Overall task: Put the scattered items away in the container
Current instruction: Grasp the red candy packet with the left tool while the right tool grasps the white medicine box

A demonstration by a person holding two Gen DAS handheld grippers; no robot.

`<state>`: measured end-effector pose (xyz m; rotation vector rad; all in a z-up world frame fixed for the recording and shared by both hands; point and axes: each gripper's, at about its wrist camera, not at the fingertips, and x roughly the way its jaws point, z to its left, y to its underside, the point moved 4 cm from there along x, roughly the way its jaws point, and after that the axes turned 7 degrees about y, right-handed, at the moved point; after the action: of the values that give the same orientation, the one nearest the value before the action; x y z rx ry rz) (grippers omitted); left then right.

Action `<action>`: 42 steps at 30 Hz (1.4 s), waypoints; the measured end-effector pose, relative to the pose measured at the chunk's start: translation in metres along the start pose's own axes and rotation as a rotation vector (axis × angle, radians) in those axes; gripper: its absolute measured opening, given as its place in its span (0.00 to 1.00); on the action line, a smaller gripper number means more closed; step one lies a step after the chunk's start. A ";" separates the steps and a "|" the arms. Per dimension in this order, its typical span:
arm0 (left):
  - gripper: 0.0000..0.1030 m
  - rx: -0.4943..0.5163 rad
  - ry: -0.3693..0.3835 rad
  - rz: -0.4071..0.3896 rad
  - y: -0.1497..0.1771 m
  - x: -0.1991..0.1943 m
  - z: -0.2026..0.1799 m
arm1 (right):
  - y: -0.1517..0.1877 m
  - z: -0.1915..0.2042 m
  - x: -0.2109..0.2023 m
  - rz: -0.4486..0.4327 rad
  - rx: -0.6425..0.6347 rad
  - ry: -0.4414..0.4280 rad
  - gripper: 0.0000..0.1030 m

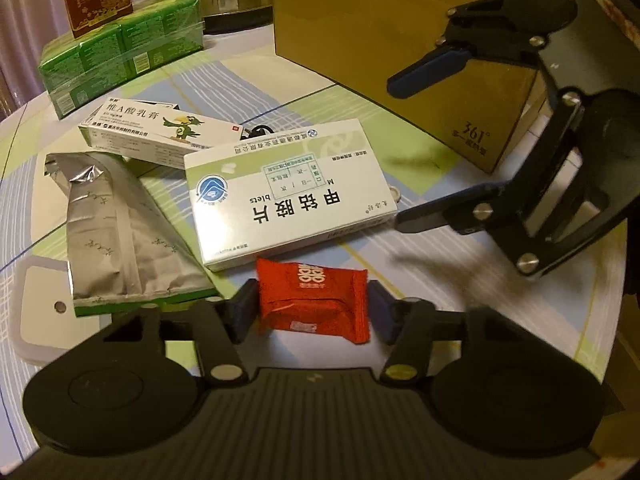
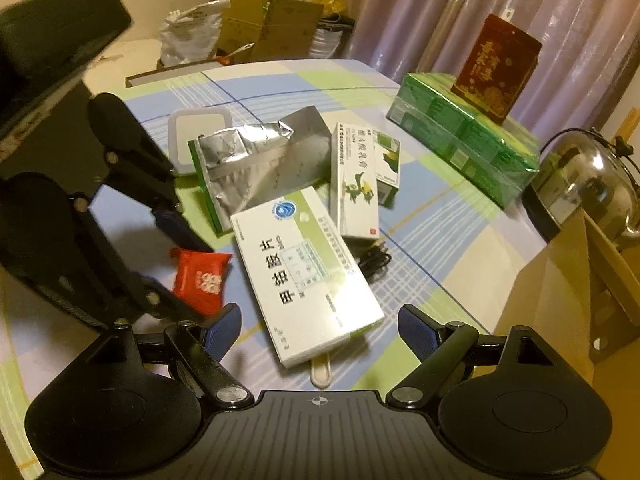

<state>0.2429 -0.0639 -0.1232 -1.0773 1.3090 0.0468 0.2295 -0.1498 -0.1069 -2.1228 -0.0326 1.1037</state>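
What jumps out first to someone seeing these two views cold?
Probably the red snack packet, pinched between the left gripper fingers at the near edge of the clutter. Next, the big white medicine box lying flat mid-table, with the right gripper open just short of it. Behind, the cardboard box stands empty-looking.

The left gripper (image 1: 314, 306) points steeply down at the table, its 2 blue-padded fingers (image 1: 245, 304) drawn in close and pressing from either side on a red packet (image 1: 316, 300). From the right wrist camera the same gripper (image 2: 188, 268) enters from the left edge, its black linkage tilted and the packet between its tips. The right gripper (image 2: 320, 334) also angles downward, jaws spread wide and holding nothing. From the left wrist camera it (image 1: 408, 152) hangs at the right, 1 finger (image 1: 426, 66) above the other, well apart.
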 end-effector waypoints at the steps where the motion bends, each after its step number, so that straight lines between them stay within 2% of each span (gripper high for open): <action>1: 0.39 -0.007 0.002 0.000 0.001 -0.002 0.000 | -0.002 0.001 0.003 0.000 -0.010 -0.004 0.81; 4: 0.37 -0.004 -0.014 0.006 0.007 -0.010 -0.001 | -0.007 0.007 0.011 0.006 -0.057 -0.014 0.81; 10: 0.37 -0.072 -0.043 -0.011 0.026 -0.029 0.005 | -0.011 0.017 0.034 0.027 -0.175 -0.008 0.81; 14: 0.36 -0.117 -0.067 -0.031 0.035 -0.038 0.010 | -0.013 0.017 0.052 0.053 -0.203 -0.014 0.81; 16: 0.36 -0.135 -0.076 -0.037 0.038 -0.039 0.012 | -0.015 0.015 0.057 0.062 -0.176 -0.028 0.71; 18: 0.36 -0.143 -0.080 -0.036 0.041 -0.039 0.011 | -0.018 0.016 0.055 0.060 -0.160 -0.025 0.68; 22: 0.36 -0.149 -0.087 -0.043 0.043 -0.039 0.010 | -0.018 0.016 0.041 0.069 -0.080 -0.021 0.66; 27: 0.37 -0.143 -0.097 -0.047 0.042 -0.038 0.005 | 0.003 0.007 0.003 0.144 0.241 -0.032 0.66; 30: 0.37 -0.127 -0.106 -0.041 0.042 -0.038 -0.003 | 0.031 0.009 -0.020 0.199 0.370 0.010 0.66; 35: 0.37 -0.103 -0.105 -0.043 0.042 -0.036 -0.022 | 0.068 0.018 -0.041 0.257 0.451 0.076 0.66; 41: 0.43 -0.078 -0.121 -0.030 0.042 -0.030 -0.036 | 0.075 0.027 -0.048 0.228 0.434 0.086 0.67; 42: 0.47 -0.068 -0.130 -0.021 0.042 -0.029 -0.038 | 0.075 0.028 -0.048 0.226 0.432 0.088 0.68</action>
<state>0.1809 -0.0505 -0.1211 -1.1269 1.1856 0.1445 0.1570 -0.2046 -0.1296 -1.8081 0.4577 1.0325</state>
